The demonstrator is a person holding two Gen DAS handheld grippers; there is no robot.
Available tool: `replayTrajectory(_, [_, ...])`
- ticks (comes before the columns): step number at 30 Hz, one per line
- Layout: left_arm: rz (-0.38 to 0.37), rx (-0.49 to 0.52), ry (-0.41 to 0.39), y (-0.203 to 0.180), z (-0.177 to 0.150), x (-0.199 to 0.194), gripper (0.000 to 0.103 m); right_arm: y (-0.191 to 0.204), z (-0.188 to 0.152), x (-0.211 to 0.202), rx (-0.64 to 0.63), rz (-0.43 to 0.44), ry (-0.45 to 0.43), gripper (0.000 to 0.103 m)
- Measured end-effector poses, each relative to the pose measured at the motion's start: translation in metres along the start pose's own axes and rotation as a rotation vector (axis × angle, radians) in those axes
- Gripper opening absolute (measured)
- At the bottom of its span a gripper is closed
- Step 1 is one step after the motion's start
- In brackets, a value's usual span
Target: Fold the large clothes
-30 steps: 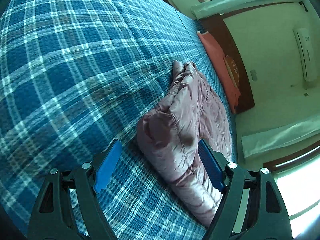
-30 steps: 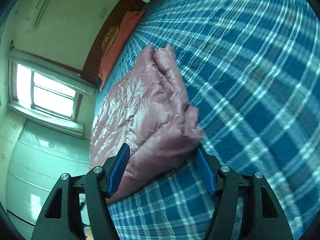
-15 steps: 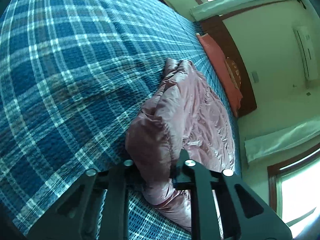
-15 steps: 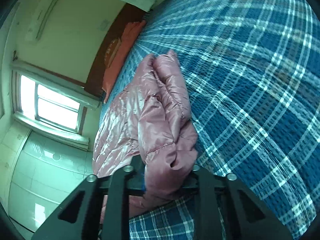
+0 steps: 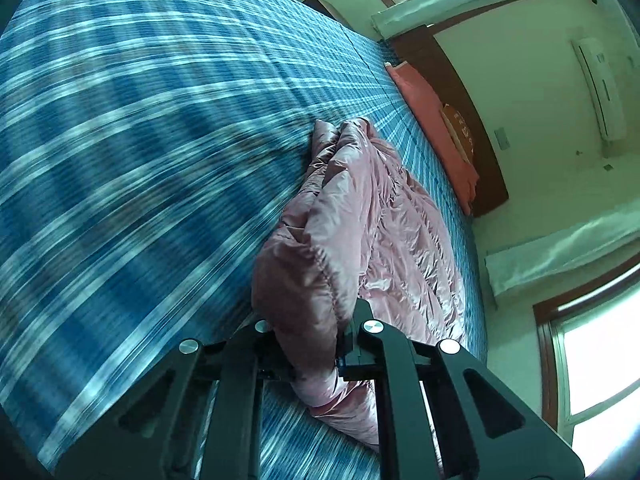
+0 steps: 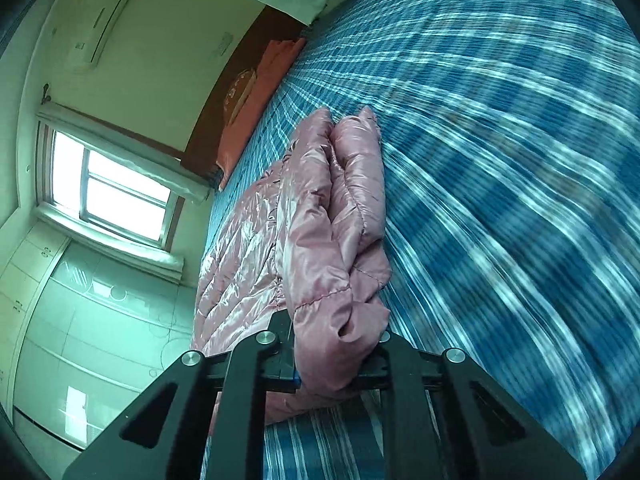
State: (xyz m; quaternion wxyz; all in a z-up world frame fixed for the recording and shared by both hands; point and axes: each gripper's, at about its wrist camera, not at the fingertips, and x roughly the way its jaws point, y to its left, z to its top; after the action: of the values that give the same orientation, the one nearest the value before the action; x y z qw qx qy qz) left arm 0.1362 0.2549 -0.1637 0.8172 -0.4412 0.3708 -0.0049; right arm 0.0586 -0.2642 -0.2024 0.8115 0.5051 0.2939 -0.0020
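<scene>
Pink puffer jacket (image 5: 372,216) lies on the plaid bed (image 5: 140,140), long axis toward 12 o'clock, near edge clamped equally by left gripper (image 5: 316,344) and right gripper (image 6: 332,356).

You see a blue plaid bedspread (image 5: 140,140), a salmon pillow (image 5: 432,120) against the brown headboard (image 5: 476,128), a wall air conditioner (image 6: 102,20), a bright window (image 6: 116,192).
</scene>
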Motion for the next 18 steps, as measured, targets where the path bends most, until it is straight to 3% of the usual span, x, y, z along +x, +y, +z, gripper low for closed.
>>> replayTrajectory(7, [0.013,0.005,0.014,0.033,-0.037,-0.053,0.011,-0.021,-0.033,-0.045,0.006,-0.005,0.024,0.014])
replayTrajectory(11, [0.011,0.044,0.013,0.042,-0.046,-0.062,0.013,-0.032,-0.044,-0.058,0.013,0.011,0.042,0.016])
replayTrajectory(13, [0.007,0.041,0.015,0.044,-0.046,-0.064,0.020,-0.036,-0.045,-0.061,0.021,0.018,0.048,0.021])
replayTrajectory(14, [0.012,0.038,0.005,0.045,-0.045,-0.067,0.027,-0.039,-0.044,-0.063,0.032,0.021,0.047,0.023])
replayTrajectory(15, [0.014,0.040,0.002,0.047,-0.045,-0.070,0.041,-0.041,-0.043,-0.065,0.038,0.024,0.045,0.024])
replayTrajectory(17, [0.030,0.037,-0.008,0.051,-0.043,-0.076,0.061,-0.042,-0.041,-0.069,0.040,0.018,0.029,0.039])
replayTrajectory(18, [0.028,0.032,-0.013,0.053,-0.042,-0.078,0.063,-0.044,-0.039,-0.074,0.043,0.012,0.011,0.044])
